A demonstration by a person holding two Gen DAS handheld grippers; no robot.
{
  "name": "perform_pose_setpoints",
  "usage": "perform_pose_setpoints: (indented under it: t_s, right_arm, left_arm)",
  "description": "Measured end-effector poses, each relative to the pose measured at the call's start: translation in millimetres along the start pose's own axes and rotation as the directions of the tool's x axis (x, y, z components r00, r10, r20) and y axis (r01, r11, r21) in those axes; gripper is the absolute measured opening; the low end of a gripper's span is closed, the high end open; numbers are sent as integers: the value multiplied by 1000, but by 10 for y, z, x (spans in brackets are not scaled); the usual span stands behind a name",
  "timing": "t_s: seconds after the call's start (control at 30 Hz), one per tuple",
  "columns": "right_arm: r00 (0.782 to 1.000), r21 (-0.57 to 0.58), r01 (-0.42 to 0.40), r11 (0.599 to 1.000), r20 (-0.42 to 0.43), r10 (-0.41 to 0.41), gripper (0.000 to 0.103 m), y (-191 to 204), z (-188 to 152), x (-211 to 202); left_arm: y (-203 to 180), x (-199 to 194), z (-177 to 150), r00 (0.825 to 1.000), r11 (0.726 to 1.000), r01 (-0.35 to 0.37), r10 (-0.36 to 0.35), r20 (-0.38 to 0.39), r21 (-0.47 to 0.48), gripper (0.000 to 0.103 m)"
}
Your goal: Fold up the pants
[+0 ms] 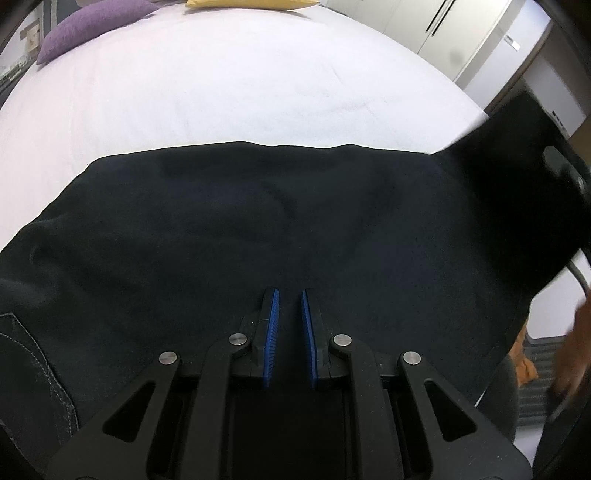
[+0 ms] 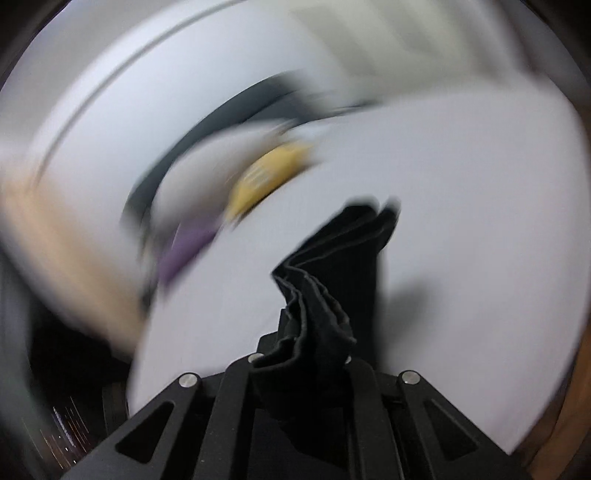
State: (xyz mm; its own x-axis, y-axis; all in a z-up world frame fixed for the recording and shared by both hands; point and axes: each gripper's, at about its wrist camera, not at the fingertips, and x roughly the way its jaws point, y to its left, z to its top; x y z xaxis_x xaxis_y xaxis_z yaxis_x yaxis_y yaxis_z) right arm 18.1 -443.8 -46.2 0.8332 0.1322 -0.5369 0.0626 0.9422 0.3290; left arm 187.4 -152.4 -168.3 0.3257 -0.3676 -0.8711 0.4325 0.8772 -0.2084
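The dark pants (image 1: 258, 229) lie spread out flat on the white bed (image 1: 221, 85), near its front edge. At the far left you can see a bit of pale stitching on them. On the right side, one end of the pants lifts up off the bed.

In the right wrist view, that end of the pants (image 2: 332, 280) is bunched into wavy folds and sticks up over the bed (image 2: 461, 206). The right gripper (image 2: 314, 354) is closed tight on this bunch of cloth, and the cloth hides its fingers. This view is very blurry.

The left gripper (image 1: 289, 295) sits low over the middle of the pants. Its two blue pads (image 1: 271, 332) are a little apart, with nothing between them. I cannot tell if it touches the cloth.

At the far end of the bed there is a purple pillow (image 1: 88, 26) on the left and a yellow pillow (image 1: 251, 3) next to it. White closet doors (image 1: 443, 33) stand past the bed on the right.
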Motion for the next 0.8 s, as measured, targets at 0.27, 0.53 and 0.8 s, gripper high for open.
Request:
perform_pose_setpoints:
  t_s: [0.27,0.53,0.8]
  right_arm:
    - [973,-230,85,970,-192,-131,8,785,-631,639]
    - [973,-371,163,914,-95,-211,8,1079,-687,450]
    - [983,-486,132,864,-51,-179,8,1570,-883,366]
  left_arm:
    - [47,-117,-21,1000,1000,0,0,15,-17,13]
    - [430,-257,70,972,934,234,-222,72,-270,91]
    - [510,-191,132,919,835,389,-381,100,-388,93]
